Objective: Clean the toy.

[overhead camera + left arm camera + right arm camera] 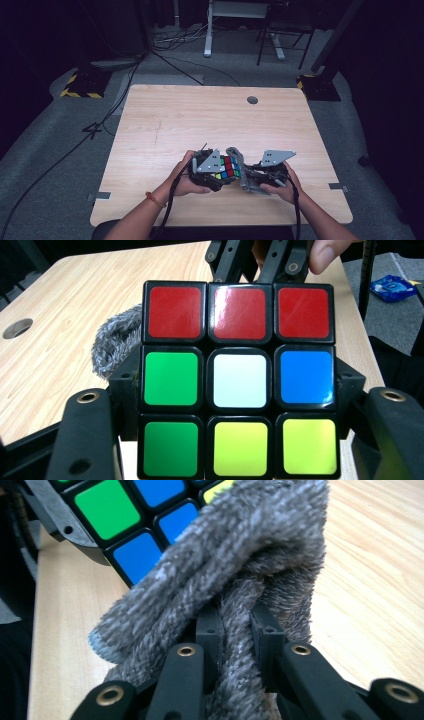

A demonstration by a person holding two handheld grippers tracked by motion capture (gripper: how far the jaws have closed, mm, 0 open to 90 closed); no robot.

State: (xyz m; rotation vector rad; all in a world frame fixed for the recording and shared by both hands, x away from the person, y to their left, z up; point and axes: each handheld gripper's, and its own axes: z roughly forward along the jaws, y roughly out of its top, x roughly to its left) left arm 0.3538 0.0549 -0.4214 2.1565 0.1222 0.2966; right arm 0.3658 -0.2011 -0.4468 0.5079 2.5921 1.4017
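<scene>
Near the front edge of the table (165, 115), in the high view, the puzzle cube (228, 167) sits clamped in the left gripper (212, 172), raised just off the wood as far as I can tell. Touching its right side is the grey cloth (241, 172), pinched by the right gripper (252, 181). The two tools face each other, so the cloth comes at the cube straight from the right, and the right hand (281, 186) is the one placed to work it.

In the left gripper view, the black jaws press on the cube's (240, 380) left and right flanks, low down, with its red-topped face turned to the camera. A tuft of the cloth (114, 342) peeps out behind the cube's left edge here, so the cloth lies on a side face, not on the one facing this lens. A fingertip and dark gripper links show beyond the top edge.

In the right gripper view, the jaws are pressed together on a thick fold of the cloth (240, 575), which bulges forward past the tips. Its far end rests against the cube's (130, 530) blue and green squares at the upper left. I judge the coming wipe turns on this: the cloth already touches that face, so the stroke has to slide across it, along the row of blue squares, while the left gripper holds the cube firm.
</scene>
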